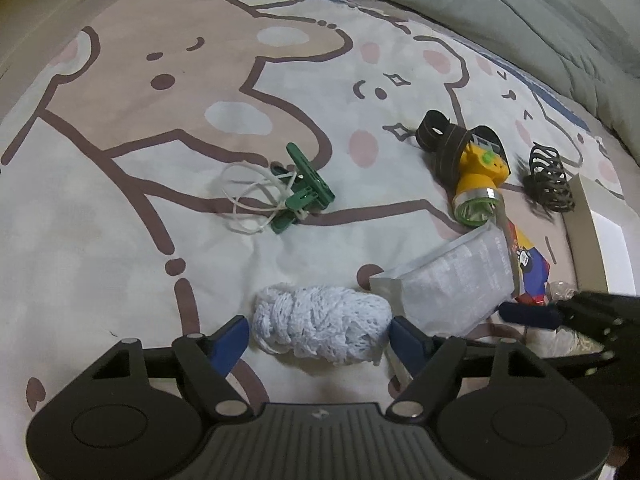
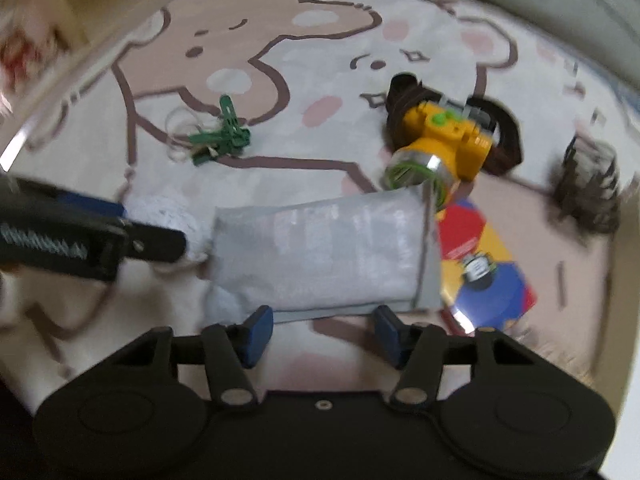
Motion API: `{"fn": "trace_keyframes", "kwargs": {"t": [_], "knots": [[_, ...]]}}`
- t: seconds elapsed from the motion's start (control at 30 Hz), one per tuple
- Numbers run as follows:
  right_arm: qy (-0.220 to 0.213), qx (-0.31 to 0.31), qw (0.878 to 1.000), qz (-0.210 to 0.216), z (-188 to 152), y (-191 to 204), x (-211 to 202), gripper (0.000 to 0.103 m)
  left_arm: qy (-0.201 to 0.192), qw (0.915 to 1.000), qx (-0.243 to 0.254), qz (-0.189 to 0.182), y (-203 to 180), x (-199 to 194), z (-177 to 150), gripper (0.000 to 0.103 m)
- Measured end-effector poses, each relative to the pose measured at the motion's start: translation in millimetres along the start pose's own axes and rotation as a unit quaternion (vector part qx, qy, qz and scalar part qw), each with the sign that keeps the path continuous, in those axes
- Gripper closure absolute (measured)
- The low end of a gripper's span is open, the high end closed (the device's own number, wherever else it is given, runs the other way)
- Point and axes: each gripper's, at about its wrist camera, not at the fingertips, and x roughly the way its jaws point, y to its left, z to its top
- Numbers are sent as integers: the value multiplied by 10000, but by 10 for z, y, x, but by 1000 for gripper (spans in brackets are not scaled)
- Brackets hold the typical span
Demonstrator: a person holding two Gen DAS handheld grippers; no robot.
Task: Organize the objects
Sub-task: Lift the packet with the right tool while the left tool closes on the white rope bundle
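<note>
Toward the bed sheet's left: green clips with white cord. Near the front edge: left gripper astride the white yarn ball, blue pads touching both ends, grasped. Just beside, rightward: silver pouch, right gripper released, jaws short of its near edge. Farther right: yellow headlamp, dark hair claw. Best squeezed gently, lifted straight, sparing the pouch.

A cartoon-bear bedsheet carries a yarn ball, green clips, yellow headlamp, silver pouch and hair claw.
</note>
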Motion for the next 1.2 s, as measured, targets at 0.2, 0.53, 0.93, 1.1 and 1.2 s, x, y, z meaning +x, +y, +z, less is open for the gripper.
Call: {"fn": "trace_keyframes", "kwargs": {"t": [0.2, 0.53, 0.93, 1.1, 1.2], "knots": [[-738, -185, 9970, 137, 40, -75, -390, 42, 37, 10000, -24, -64, 31, 4, -5, 25], [-813, 1295, 9879, -244, 152, -609, -116, 58, 226, 9994, 262, 32, -61, 92, -59, 25], [-1, 410, 9963, 757, -146, -333, -170, 54, 173, 9995, 230, 92, -32, 87, -59, 25], [399, -254, 9928, 1102, -374, -98, -261, 53, 137, 9997, 184, 86, -15, 67, -46, 25], [428, -622, 9918, 1034, -467, 12, -329, 55, 78, 9996, 254, 131, -38, 30, -44, 27]]}}
